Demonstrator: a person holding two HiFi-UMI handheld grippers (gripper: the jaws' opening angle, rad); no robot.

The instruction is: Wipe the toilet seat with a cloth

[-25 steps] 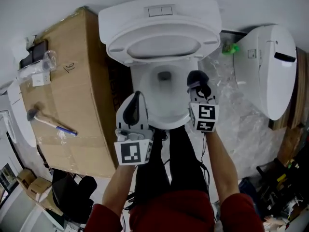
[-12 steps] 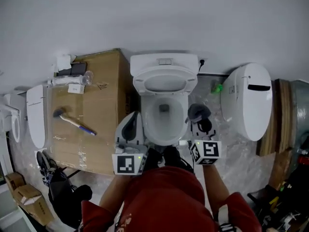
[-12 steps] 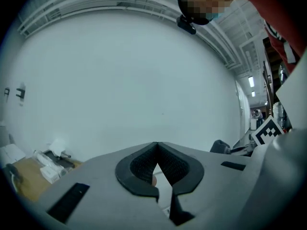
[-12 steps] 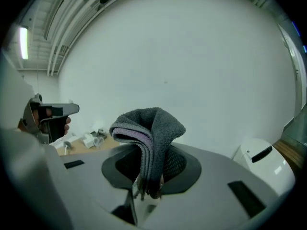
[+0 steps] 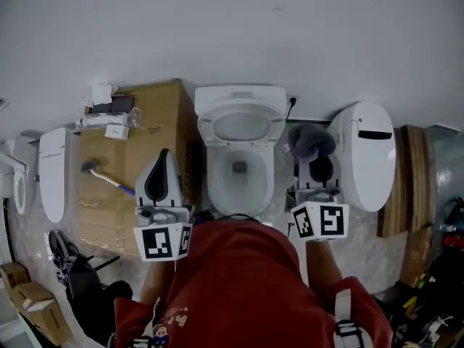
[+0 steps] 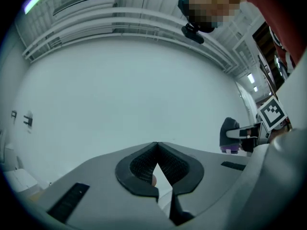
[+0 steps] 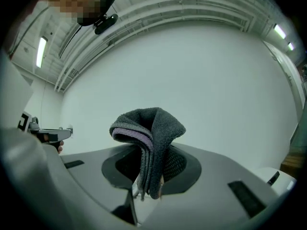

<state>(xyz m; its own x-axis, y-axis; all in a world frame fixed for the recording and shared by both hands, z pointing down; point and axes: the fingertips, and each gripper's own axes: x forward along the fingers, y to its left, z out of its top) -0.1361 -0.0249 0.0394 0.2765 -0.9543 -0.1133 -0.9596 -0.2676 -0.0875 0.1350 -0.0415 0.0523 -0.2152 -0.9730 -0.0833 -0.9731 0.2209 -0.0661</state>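
I record the cloth [image 7: 149,128] as grey terry, rough and matt, with a paler lilac layer in its fold. The left hand-held gripper [image 6: 156,146] and right hand-held gripper [image 7: 152,145] read as smooth matt grey plastic with dark ribbed pads [image 6: 139,166]. I find the toilet [image 5: 239,94] glossy white and the box [image 5: 159,122] matt brown cardboard.
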